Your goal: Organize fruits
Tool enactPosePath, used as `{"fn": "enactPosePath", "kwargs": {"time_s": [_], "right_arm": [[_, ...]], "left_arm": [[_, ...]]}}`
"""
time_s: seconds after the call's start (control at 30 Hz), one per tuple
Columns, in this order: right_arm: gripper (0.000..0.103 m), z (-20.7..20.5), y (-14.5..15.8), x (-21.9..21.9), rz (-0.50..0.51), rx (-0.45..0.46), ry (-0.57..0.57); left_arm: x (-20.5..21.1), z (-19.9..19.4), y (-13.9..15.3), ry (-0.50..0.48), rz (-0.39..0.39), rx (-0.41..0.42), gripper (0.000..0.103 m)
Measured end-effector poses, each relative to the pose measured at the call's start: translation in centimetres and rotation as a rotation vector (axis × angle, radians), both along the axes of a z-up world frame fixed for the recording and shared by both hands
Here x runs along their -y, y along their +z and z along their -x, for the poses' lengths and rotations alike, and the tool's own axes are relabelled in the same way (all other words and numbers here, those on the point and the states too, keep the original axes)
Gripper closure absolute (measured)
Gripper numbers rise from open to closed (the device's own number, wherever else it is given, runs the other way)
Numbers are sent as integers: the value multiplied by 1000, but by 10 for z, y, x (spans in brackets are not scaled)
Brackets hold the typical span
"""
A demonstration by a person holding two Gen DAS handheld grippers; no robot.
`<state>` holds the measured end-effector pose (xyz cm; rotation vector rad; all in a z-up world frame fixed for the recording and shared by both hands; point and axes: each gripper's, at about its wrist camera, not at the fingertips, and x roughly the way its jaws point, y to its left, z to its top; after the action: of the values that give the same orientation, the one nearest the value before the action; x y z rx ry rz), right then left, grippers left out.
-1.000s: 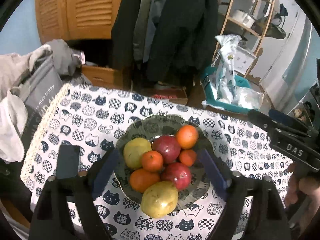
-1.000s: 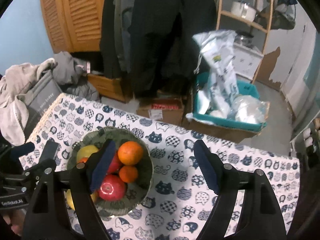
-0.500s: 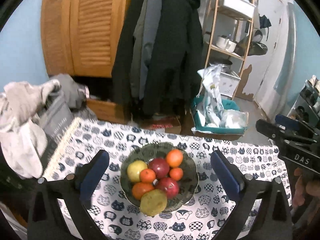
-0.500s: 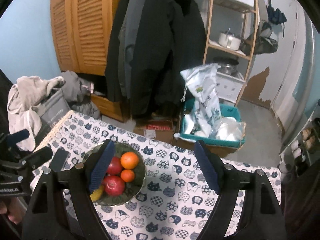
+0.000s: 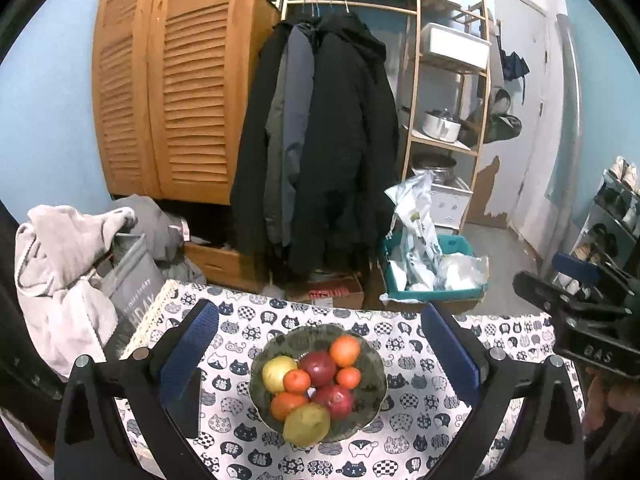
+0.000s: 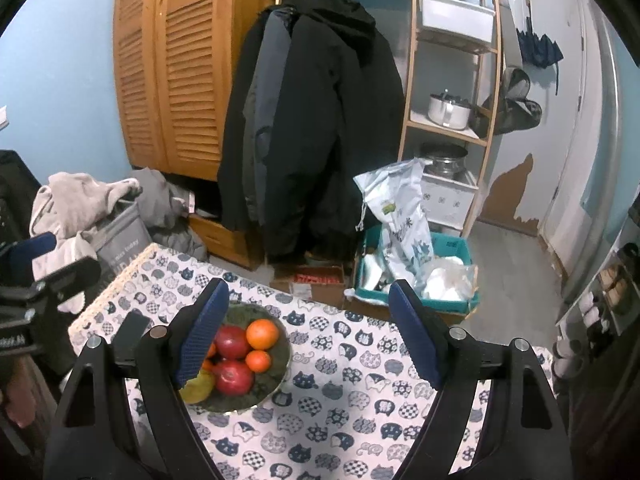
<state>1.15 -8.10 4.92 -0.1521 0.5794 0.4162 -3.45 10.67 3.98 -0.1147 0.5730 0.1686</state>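
**Fruit bowl sits full as both grippers hang wide open above it**

A dark green, scallop-rimmed glass bowl (image 5: 374,390) heaped with fruit stands on a table spread with a white cloth printed with navy cat faces (image 5: 420,432). The left gripper (image 5: 318,350), its black arms tipped with blue ribbed pads, hangs well above the table with its jaws spread to full width and nothing between them; in the left wrist view the bowl lies centred in the gap, below and clear of both pads. In the bowl, a large orange (image 5: 345,351) rests at the far side beside a dark red apple (image 5: 318,368), with a yellow-green apple (image 5: 279,374) to the left, three smaller oranges among them, a second red apple (image 5: 333,400) nearer, and a yellow-green pear-like fruit (image 5: 307,424) at the near rim.

The right gripper (image 6: 308,328), of the same build, is likewise spread wide and empty. In the right wrist view the bowl (image 6: 276,376) sits low and to the left, partly hidden behind the left-hand pad (image 6: 200,340), so it lies off-centre from that gripper's gap; bare patterned cloth fills the space between those jaws. Each gripper's black body shows at the edge of the other's view.

Beyond the table hang dark coats (image 5: 320,140) beside louvred wooden wardrobe doors (image 5: 172,80).
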Motion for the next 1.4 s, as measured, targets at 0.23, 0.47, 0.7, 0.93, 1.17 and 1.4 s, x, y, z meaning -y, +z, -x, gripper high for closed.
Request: {"fn": "enactPosePath", "kwargs": {"time_s": [0.23,0.47,0.7,0.93,1.17,1.4], "right_arm": [[22,6,2,6,15,59,-18],[22,-3,-7,10,13,31,-28],[22,-7,-11,15,9,12,-39],[22,-7,-12,16,7,10,-38],[22,-7,-11,16,7,10,-39],[22,-7,-12,15,8,9,-38]], "left_arm": [[-3,-4,0,29,4,-3,1],[2,-6,2,38,-20,5,1],[4,-9,1,33,-24,-7,1],[7,-8,3,35,-23,-3,1],[7,-8,3,39,-14,-9,1],[10,-5,4,43,-26,2,1]]}}
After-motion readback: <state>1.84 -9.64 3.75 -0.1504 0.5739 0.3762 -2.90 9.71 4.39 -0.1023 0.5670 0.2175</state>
